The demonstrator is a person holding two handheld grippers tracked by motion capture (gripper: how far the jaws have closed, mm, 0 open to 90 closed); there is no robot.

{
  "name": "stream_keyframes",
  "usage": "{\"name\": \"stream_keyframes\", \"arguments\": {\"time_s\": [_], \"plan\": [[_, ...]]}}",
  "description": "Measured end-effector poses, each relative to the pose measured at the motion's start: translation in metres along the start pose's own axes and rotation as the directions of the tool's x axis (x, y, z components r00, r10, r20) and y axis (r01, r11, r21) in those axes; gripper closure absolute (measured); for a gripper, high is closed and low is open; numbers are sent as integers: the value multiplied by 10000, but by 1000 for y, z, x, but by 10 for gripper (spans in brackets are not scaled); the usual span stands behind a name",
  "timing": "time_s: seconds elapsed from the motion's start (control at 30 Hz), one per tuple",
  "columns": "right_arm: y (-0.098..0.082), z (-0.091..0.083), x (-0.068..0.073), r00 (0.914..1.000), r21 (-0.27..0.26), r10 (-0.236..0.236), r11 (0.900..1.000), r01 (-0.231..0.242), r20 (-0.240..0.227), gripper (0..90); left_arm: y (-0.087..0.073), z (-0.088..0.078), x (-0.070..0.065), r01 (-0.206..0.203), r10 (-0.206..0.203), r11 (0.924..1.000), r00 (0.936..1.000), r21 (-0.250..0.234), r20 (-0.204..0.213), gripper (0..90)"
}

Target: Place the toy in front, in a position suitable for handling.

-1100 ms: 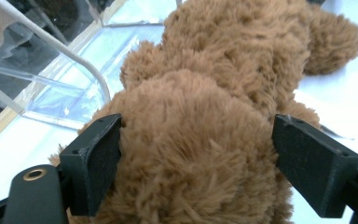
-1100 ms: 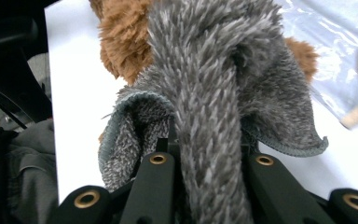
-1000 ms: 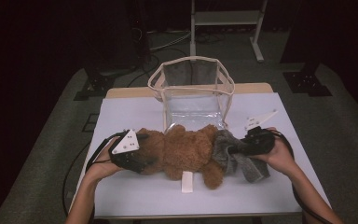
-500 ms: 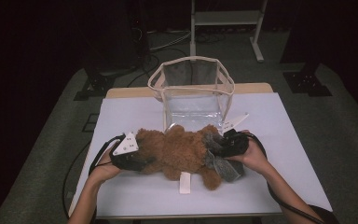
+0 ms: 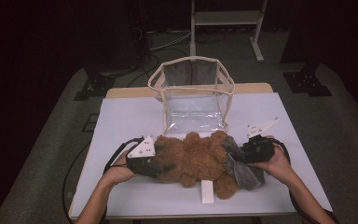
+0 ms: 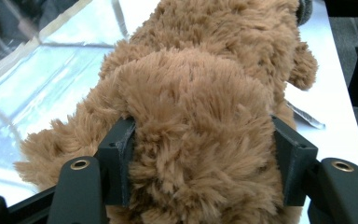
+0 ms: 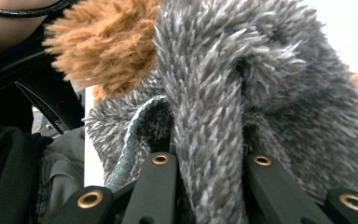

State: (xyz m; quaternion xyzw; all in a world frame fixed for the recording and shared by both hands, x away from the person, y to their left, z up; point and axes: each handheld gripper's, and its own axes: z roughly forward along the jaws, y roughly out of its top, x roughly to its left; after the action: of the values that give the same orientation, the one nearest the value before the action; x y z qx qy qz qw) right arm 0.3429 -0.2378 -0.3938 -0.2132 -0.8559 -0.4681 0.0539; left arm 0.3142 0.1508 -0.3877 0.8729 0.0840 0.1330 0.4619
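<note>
High view: left tool (image 5: pixel 161 165) clamps bear (image 5: pixel 196 156); right tool (image 5: pixel 240 156) grips grey fabric (image 5: pixel 244 170) (tips buried).

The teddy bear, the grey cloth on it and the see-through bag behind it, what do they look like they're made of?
Teddy bear: brown plush, apparently synthetic; long, shaggy, matte pile. Grey cloth: fluffy fleece-like fabric, with grey-white fibres and a stitched hem in the right gripper view. Bag: clear, glossy plastic film, probably vinyl, wrinkled with glare, edged in cream fabric trim.
</note>
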Motion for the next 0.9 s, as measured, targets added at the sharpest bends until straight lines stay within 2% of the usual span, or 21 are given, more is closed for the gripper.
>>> {"name": "stream_keyframes", "arguments": {"time_s": [0.07, 0.13, 0.2, 0.27, 0.33, 0.37, 0.47, 0.5, 0.53, 0.67, 0.83, 0.9], "plan": [[-5, -3, -1, 9997, 50, 52, 10000, -53, 230, 792, 2, 1, 1, -193, 197, 9997, 9994, 150, -296, 320], [-11, -4, -3, 9994, 24, 99, 9999, -100, 342, 791, 4, 0, 2, -366, 377, 9992, 9971, 175, -658, 248], [-16, -5, -6, 9987, -41, 173, 9998, -172, 484, 790, 4, -2, 2, -418, 442, 9987, 9954, 297, -848, 181], [-21, -6, -6, 9978, 144, 147, 9998, -156, 643, 789, 1, -5, 1, -483, 516, 9980, 9950, 398, -856, 149], [-25, -5, -5, 9980, 225, 175, 9996, -189, 601, 788, -4, -5, 0, -456, 491, 9980, 9954, 436, -819, 150], [-26, -4, -5, 9982, 250, 183, 9995, -197, 566, 788, -6, -4, 0, -401, 437, 9981, 9958, 461, -809, 161], [-21, 4, -2, 9993, 197, 65, 9998, -72, 362, 788, -6, -4, -3, -531, 580, 9972, 9936, 518, -970, 338], [-18, 7, -1, 9995, 215, 18, 9998, -24, 304, 789, -5, -5, -3, -627, 683, 9965, 9921, 554, -1051, 378], [-14, 10, -1, 9998, 222, -25, 9998, 20, 219, 790, -4, -7, -2, -523, 579, 9969, 9936, 589, -972, 400], [-1, 15, 2, 9995, -98, -205, 9997, 203, -251, 793, -6, -19, 6, -126, 161, 9990, 9966, 438, -802, 431], [15, 26, 14, 9958, -47, -644, 9979, 642, -649, 793, -6, -37, 6, -147, 198, 9963, 9980, 842, -603, 434], [16, 31, 15, 9950, 7, -680, 9977, 682, -738, 792, -8, -41, 6, -162, 248, 9927, 9972, 1199, -712, 400]]}}
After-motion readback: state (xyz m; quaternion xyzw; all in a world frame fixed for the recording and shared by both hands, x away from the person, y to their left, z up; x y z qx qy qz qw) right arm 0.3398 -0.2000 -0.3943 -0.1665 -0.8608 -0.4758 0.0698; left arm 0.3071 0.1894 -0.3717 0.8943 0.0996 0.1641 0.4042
